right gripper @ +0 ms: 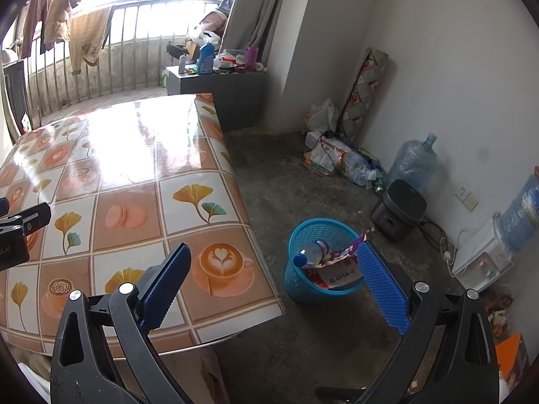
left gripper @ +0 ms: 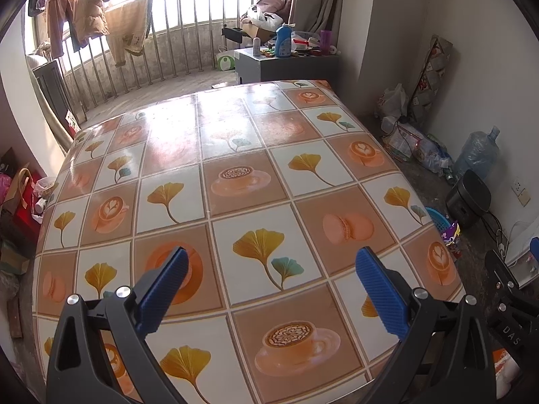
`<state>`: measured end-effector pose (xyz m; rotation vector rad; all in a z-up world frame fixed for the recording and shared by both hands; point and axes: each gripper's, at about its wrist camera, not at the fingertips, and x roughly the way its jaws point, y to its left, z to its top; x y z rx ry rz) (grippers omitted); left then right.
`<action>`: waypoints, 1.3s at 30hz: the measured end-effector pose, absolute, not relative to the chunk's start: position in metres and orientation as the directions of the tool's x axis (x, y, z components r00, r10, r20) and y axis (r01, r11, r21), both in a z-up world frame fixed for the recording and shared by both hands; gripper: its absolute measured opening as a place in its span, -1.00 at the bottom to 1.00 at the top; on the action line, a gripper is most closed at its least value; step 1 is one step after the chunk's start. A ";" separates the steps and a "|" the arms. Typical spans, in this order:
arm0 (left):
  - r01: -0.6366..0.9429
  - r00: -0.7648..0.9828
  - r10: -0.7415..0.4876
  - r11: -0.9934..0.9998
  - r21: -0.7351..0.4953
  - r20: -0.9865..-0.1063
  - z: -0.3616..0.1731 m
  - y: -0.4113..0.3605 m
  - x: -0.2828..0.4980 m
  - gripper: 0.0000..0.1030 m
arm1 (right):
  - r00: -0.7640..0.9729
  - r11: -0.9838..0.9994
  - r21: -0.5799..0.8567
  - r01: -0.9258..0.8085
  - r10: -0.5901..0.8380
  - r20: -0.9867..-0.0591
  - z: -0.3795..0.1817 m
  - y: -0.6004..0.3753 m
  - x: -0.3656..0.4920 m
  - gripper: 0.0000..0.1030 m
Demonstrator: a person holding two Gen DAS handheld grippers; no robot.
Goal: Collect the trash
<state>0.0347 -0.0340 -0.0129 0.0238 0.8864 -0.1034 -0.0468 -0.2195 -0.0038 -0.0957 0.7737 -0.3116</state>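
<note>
A blue mesh waste basket stands on the concrete floor to the right of the table. In it lie a clear plastic bottle with a blue cap, a purple wrapper and a red and white carton. My right gripper hangs open over the table's right edge, near the basket, with nothing between its blue pads. My left gripper is open above the patterned tablecloth, empty too. The basket's rim peeks past the table edge in the left wrist view.
A dark rice cooker, a large water jug and a pile of bags and wrappers lie along the right wall. A grey cabinet with bottles stands behind the table. A white appliance sits by the wall.
</note>
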 end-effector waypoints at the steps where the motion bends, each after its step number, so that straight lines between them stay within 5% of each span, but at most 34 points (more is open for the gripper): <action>1: 0.099 0.629 -0.079 0.995 -0.022 -0.774 -0.013 -0.034 0.035 0.89 | 0.672 0.950 -0.199 0.241 -0.311 -0.672 -0.004 -0.219 -0.047 0.84; 39: 0.102 0.621 -0.081 0.995 -0.022 -0.779 -0.017 -0.032 0.036 0.89 | 0.664 0.954 -0.185 0.238 -0.299 -0.685 -0.006 -0.219 -0.048 0.84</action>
